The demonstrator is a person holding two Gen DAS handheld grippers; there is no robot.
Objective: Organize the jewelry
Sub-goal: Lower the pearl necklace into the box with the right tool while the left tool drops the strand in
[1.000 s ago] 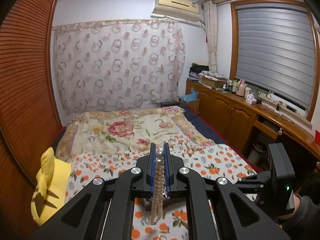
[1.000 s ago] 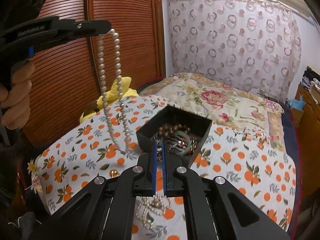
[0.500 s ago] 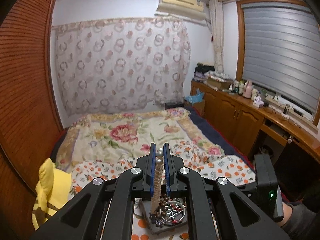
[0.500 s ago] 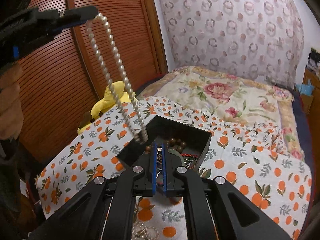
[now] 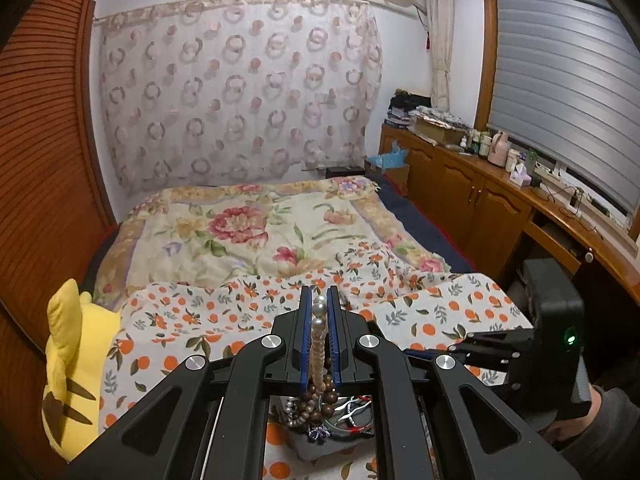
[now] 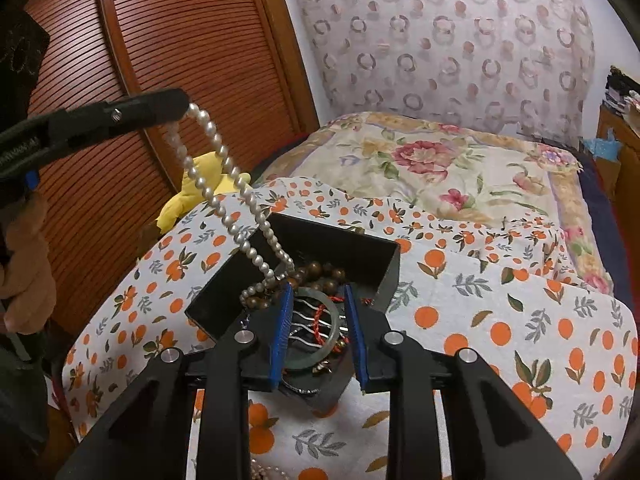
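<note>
Pearl necklace [image 6: 224,200] is being clamped in the left tool [image 5: 319,312], its lower end lying in the black box [image 6: 340,240] on the bed. Right tool [image 6: 316,334] is being opened, nothing gripped. Lettering on the left tool is unreadable.

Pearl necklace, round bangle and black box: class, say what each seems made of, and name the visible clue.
Pearl necklace: glossy off-white round beads, pearl or an imitation; the sheen alone cannot settle it.
Round bangle: smooth, cloudy grey-green ring, probably jade or glass.
Black box: matte thin flat walls with sharp corners, likely card or plastic.
</note>
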